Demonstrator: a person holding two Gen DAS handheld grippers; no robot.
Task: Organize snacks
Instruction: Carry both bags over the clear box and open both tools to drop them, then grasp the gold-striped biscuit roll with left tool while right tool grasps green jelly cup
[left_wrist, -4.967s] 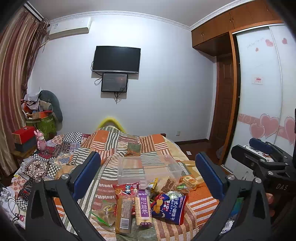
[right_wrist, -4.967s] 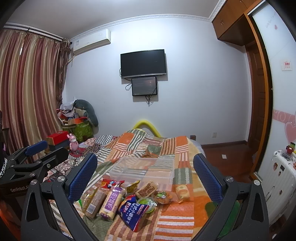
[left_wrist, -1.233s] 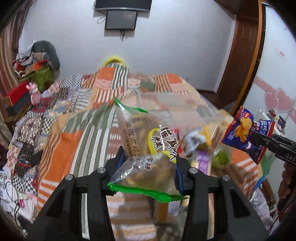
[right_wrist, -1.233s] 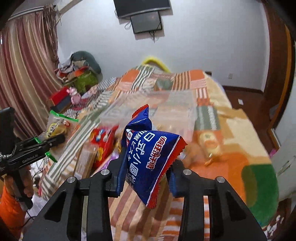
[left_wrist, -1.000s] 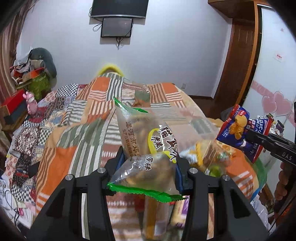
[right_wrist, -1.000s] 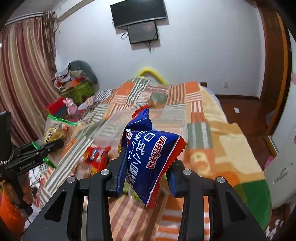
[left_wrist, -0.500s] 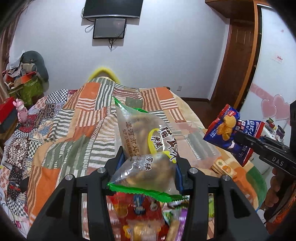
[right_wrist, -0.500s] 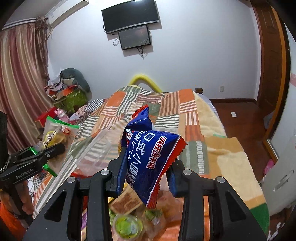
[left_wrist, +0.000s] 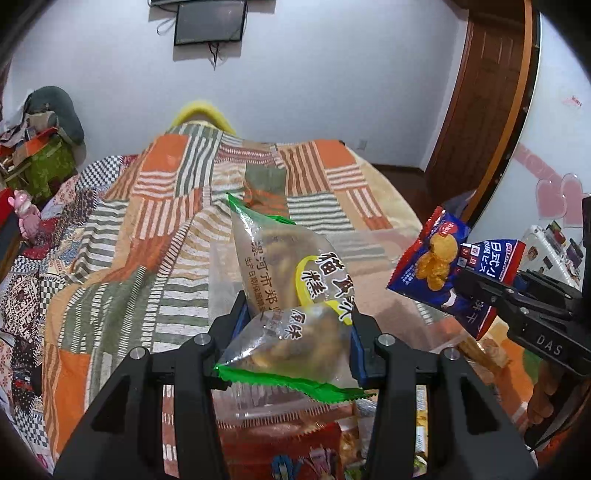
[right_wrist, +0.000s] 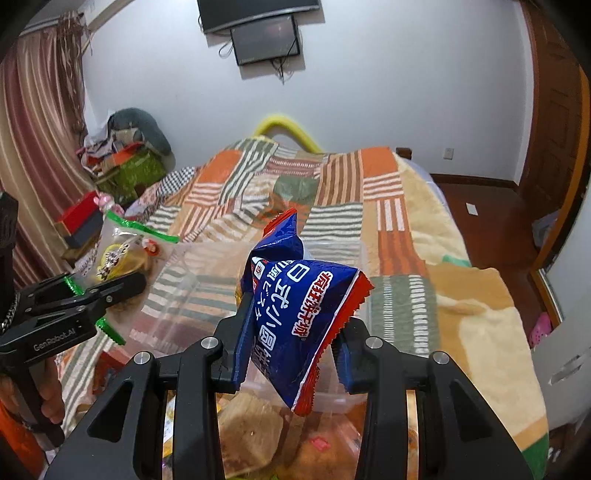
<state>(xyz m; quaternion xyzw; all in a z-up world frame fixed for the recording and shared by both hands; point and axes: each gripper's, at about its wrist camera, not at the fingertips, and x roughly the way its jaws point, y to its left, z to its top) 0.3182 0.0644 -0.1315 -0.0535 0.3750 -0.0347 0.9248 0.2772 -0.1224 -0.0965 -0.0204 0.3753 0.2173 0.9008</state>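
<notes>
My left gripper (left_wrist: 295, 328) is shut on a clear snack bag with green edges (left_wrist: 291, 295), held in the air above the clear plastic bin (left_wrist: 373, 236) on the bed. My right gripper (right_wrist: 291, 332) is shut on a blue and red snack bag (right_wrist: 295, 317), also held over the clear bin (right_wrist: 192, 291). The blue bag and right gripper show at the right of the left wrist view (left_wrist: 458, 266). The clear bag and left gripper show at the left of the right wrist view (right_wrist: 122, 254). More loose snacks (right_wrist: 255, 424) lie below my fingers.
The bed carries a striped patchwork blanket (left_wrist: 155, 229). A red snack pack (left_wrist: 288, 454) lies near the front edge. Clutter and a red box (right_wrist: 79, 218) stand left of the bed. A wooden door (left_wrist: 484, 110) and wardrobe stand to the right.
Both grippers closed on their snack bags and lifted them off the pile. In the last second both moved forward and tilted down over the clear bin.
</notes>
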